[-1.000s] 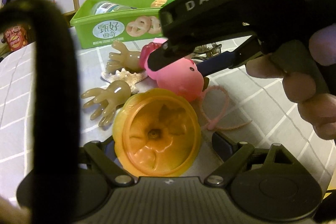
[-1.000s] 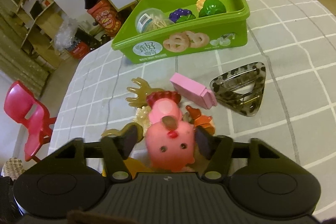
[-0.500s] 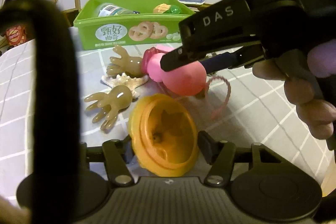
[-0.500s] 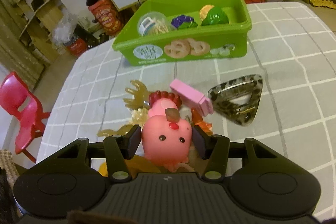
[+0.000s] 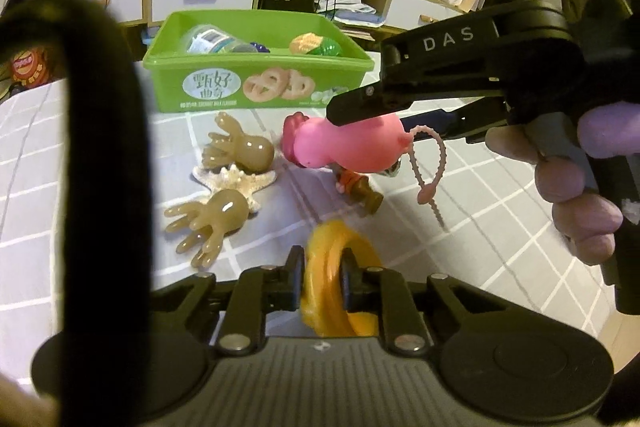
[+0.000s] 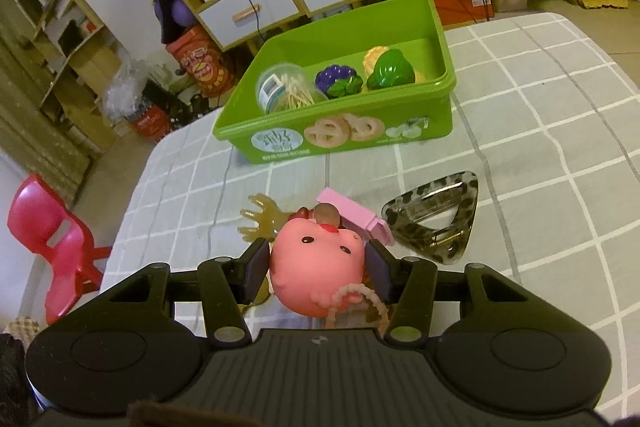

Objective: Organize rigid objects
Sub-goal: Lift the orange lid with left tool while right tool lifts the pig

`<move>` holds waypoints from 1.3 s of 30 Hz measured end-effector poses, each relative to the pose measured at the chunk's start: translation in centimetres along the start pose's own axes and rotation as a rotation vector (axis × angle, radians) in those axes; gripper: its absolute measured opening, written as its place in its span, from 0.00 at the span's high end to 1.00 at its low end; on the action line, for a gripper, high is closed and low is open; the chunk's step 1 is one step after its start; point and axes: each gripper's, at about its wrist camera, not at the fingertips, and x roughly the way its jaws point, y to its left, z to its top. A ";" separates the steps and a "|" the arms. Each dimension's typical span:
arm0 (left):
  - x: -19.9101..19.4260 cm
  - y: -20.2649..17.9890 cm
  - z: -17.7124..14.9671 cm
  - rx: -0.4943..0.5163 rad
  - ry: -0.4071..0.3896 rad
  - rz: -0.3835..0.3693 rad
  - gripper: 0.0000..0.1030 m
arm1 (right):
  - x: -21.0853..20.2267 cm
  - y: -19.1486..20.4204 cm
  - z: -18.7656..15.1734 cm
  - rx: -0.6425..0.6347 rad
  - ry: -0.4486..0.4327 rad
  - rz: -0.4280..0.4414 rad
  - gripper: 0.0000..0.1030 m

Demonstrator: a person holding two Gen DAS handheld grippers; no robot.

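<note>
My left gripper is shut on an orange pumpkin-shaped mould, which stands edge-on between the pads. My right gripper is shut on a pink chicken toy and holds it above the table. In the left wrist view the chicken toy hangs under a black finger, and a pink beaded loop dangles from it. The green bin stands farther back with a toothpick jar, toy grapes and a green toy fruit inside.
On the checked tablecloth lie two brown hand-shaped toys, a starfish, a small orange figure, a pink box and a leopard hair clip. A red chair stands left of the table.
The left jaws closed on the orange mould, which turned from face-on to edge-on. The right jaws closed on the pink chicken and raised it, the beaded loop coming up with it.
</note>
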 end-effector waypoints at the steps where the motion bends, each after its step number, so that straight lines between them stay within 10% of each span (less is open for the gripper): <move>1: -0.1 0.1 0.1 -0.002 -0.002 -0.002 1.00 | -0.1 0.0 0.1 0.002 -0.004 0.000 0.45; 39: -1.5 5.6 12.1 -0.130 -0.233 0.111 1.00 | -2.9 -5.5 7.3 0.179 -0.217 -0.019 0.45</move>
